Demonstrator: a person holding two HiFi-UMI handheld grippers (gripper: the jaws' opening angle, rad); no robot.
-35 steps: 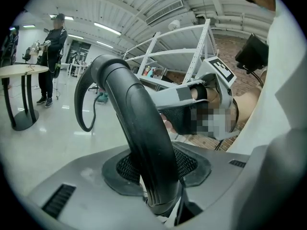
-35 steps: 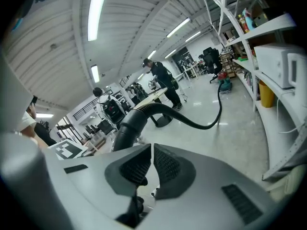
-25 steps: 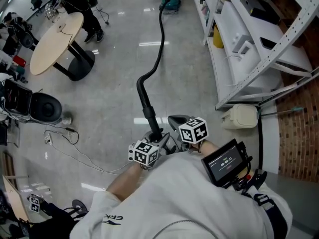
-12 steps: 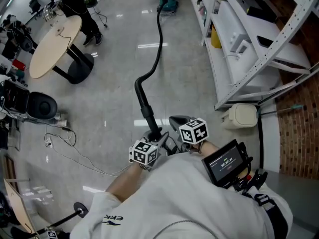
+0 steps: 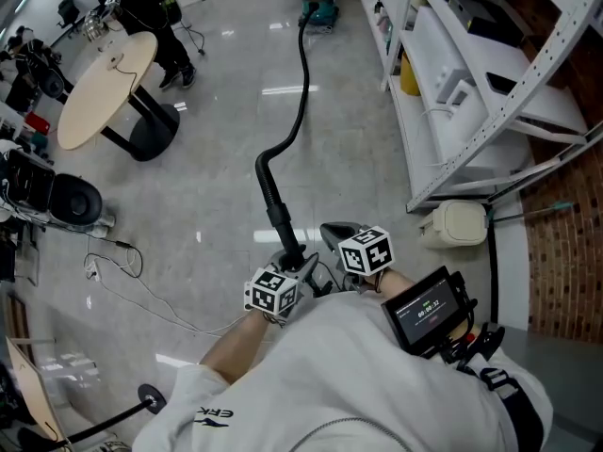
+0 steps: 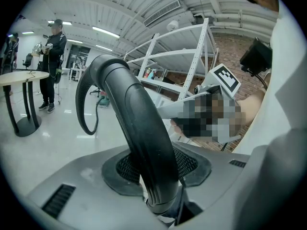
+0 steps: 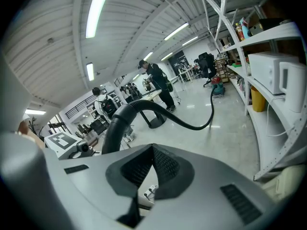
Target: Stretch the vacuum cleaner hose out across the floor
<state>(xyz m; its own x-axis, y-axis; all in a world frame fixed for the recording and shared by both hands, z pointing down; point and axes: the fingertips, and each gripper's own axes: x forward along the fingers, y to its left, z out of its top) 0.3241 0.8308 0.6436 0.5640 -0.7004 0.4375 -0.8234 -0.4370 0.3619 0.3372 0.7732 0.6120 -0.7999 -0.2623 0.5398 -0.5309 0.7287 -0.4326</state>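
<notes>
Black hose (image 5: pixel 283 217), at its stiff end, is clamped between the left gripper's (image 6: pixel 158 176) pads. The right gripper (image 7: pixel 152 164) is closed on nothing, just beside it. Beyond them the hose curves down and runs across the grey floor (image 5: pixel 207 196) to the vacuum (image 5: pixel 320 6), alongside the shelves (image 5: pixel 443 83).

We are looking at a wide grey shiny floor (image 5: pixel 367 168), and most of it is lying open ahead of us. A long black bendy hose (image 5: pixel 300 92) is running down the middle and splitting the free room in two. On the right, a tall white metal shelf rack (image 5: pixel 426 111) is closing that side, with a small cream box (image 5: pixel 454 222) sitting at its foot. On the left, a round wooden table (image 5: pixel 104 83), a black round thing (image 5: pixel 75 201) and thin wires (image 5: pixel 141 288) are getting in the way. A person in dark clothes (image 5: pixel 146 8) is standing just beside the table.
</notes>
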